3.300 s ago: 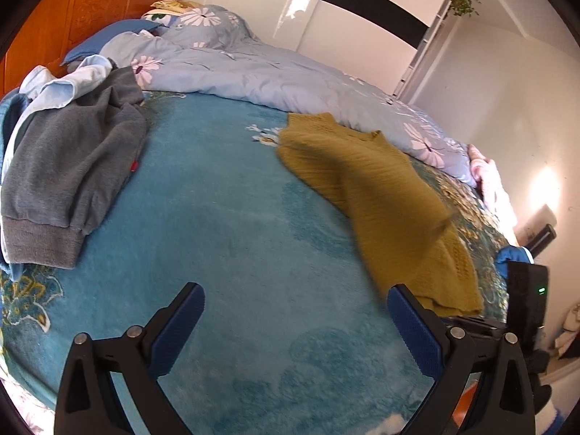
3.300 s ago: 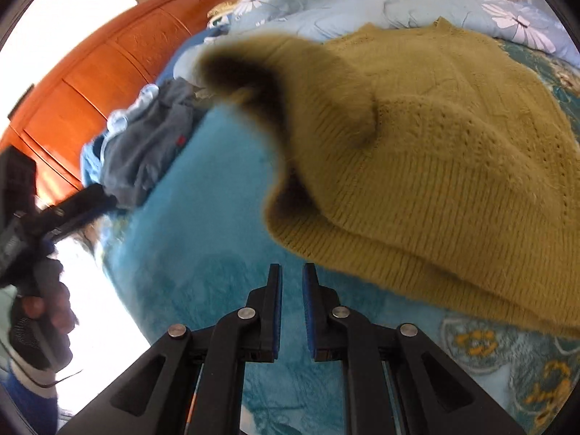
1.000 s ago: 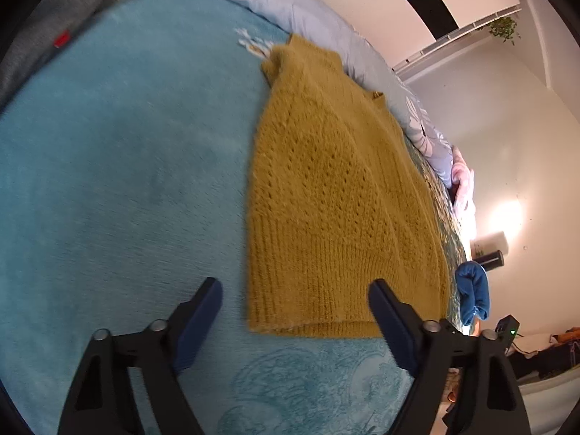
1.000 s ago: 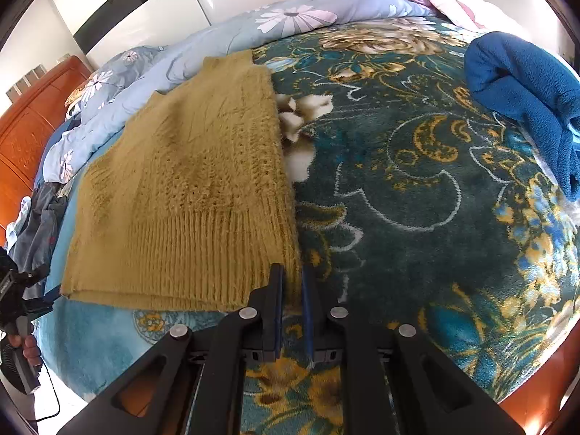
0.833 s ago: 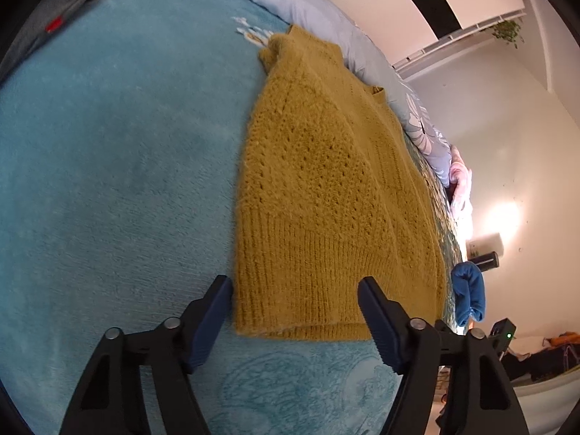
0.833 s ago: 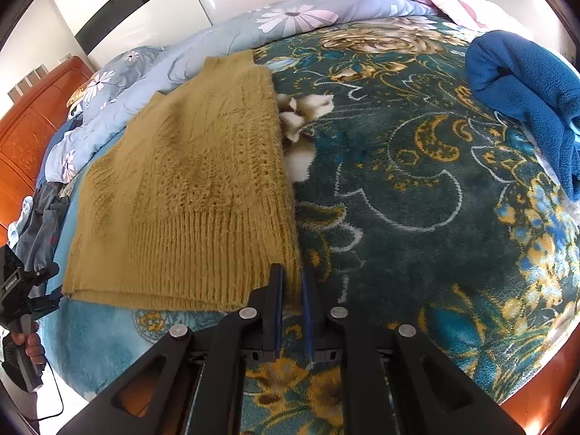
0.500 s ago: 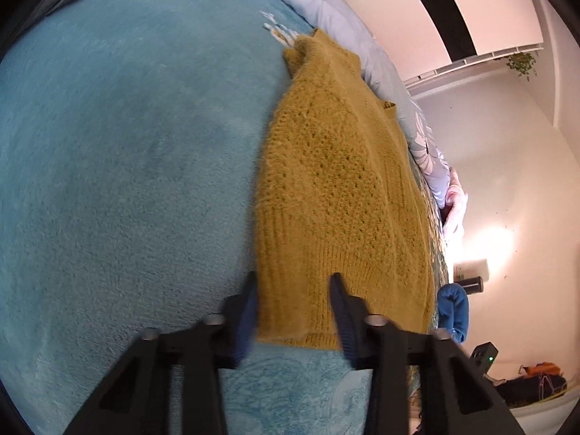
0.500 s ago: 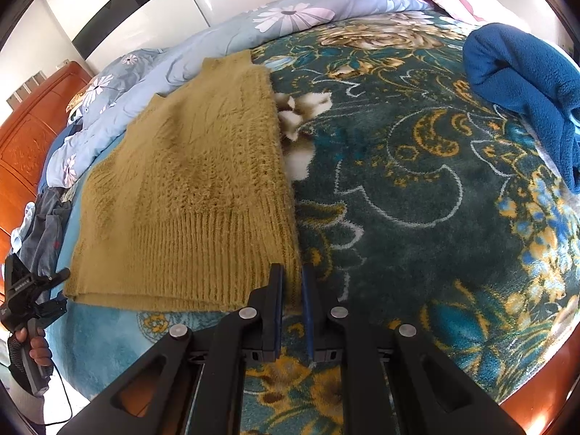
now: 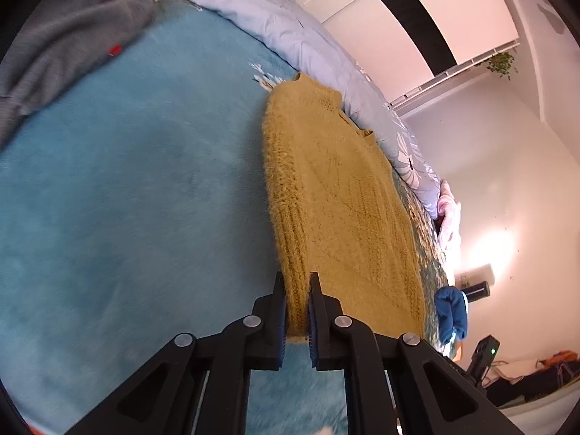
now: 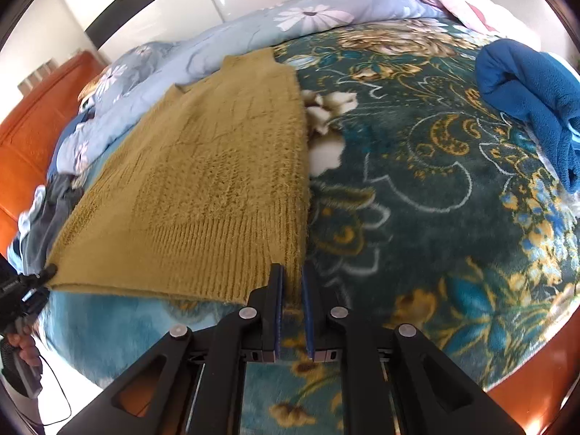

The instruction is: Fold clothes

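Both grippers are clamped tight on the bottom hem of the mustard knit sweater (image 10: 217,181), one per corner: left gripper (image 9: 296,299) on the near-left corner, right gripper (image 10: 290,284) on the near-right one. The sweater lies flat on the teal floral blanket (image 10: 417,199), neckline pointing away toward the pale blue duvet (image 9: 297,36).

I'd say the next bit is carrying the hem up to the shoulders. Tip: lift both corners together, level, keep the hem taut so the knit doesn't sag, and lay it square on the neckline.

Further off there's a grey sweatshirt (image 9: 65,29) and a folded blue fleece (image 10: 536,101), well clear.
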Tool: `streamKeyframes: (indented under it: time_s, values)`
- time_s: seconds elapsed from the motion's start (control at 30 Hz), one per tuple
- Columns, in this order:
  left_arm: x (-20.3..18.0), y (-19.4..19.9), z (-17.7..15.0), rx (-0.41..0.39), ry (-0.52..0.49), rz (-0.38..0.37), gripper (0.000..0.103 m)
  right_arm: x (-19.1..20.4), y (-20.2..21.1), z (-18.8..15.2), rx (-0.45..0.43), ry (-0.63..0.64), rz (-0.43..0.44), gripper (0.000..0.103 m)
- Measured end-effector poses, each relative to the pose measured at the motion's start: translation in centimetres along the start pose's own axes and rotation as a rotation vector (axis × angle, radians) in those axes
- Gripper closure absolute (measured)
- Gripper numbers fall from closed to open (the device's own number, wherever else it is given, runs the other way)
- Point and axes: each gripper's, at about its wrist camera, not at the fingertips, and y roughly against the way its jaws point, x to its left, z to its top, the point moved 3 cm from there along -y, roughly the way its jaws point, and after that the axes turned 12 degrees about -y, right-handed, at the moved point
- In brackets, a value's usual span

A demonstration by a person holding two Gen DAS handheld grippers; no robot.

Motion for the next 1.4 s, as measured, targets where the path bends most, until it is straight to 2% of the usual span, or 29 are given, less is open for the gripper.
streamKeyframes:
  time_s: [0.13, 0.33, 0.43, 0.63, 0.87, 0.93, 0.97, 1.0, 1.1, 1.17, 1.23, 1.37, 1.4]
  values:
    - [1.2, 1.6, -2.1, 0.020, -0.018, 0.031, 0.093, -0.1, 0.4, -2.0, 0.025, 0.017, -0.001, 0.093]
    - [2.6, 0.6, -4.7, 0.057, -0.027, 0.075, 0.093, -1.4, 0.3, -3.7, 0.047, -0.036, 0.009, 0.093]
    - [3.0, -0.4, -5.1, 0.070, -0.011, 0.087, 0.093, -1.4, 0.1, -3.7, 0.049, -0.040, 0.001, 0.093]
    - [2.8, -1.0, -5.5, 0.081, -0.040, 0.094, 0.092, -1.0, -0.4, -3.4, 0.053, -0.029, -0.011, 0.093]
    - [1.3, -0.8, -4.9, 0.091, -0.128, 0.114, 0.086, -0.3, -0.1, -2.9, 0.052, -0.016, 0.004, 0.090]
    - [0.9, -0.7, -4.7, 0.091, -0.156, 0.127, 0.080, -0.2, 0.0, -2.7, 0.047, -0.008, 0.001, 0.089]
    - [0.7, -0.7, -4.6, 0.090, -0.170, 0.134, 0.072, 0.0, 0.2, -2.6, 0.042, -0.005, 0.006, 0.089]
    - [0.5, -0.5, -4.4, 0.087, -0.186, 0.145, 0.059, 0.2, 0.4, -2.6, 0.037, -0.002, 0.010, 0.087]
    - [0.0, 0.2, -4.0, 0.060, -0.242, 0.164, 0.035, 0.8, 1.2, -2.4, 0.009, 0.018, 0.020, 0.069]
    - [-0.5, 0.7, -3.5, 0.032, -0.279, 0.172, 0.027, 1.2, 1.6, -2.1, -0.007, 0.035, 0.027, 0.064]
    - [-0.9, 1.2, -2.9, -0.001, -0.305, 0.175, 0.020, 1.6, 1.8, -1.6, -0.019, 0.048, 0.031, 0.054]
    - [-1.8, 1.7, -1.1, -0.066, -0.356, 0.184, 0.000, 2.8, 1.8, -0.4, -0.030, 0.078, 0.039, 0.053]
    - [-2.0, 1.9, -0.5, -0.079, -0.366, 0.187, 0.000, 3.0, 1.8, -0.2, -0.035, 0.089, 0.038, 0.052]
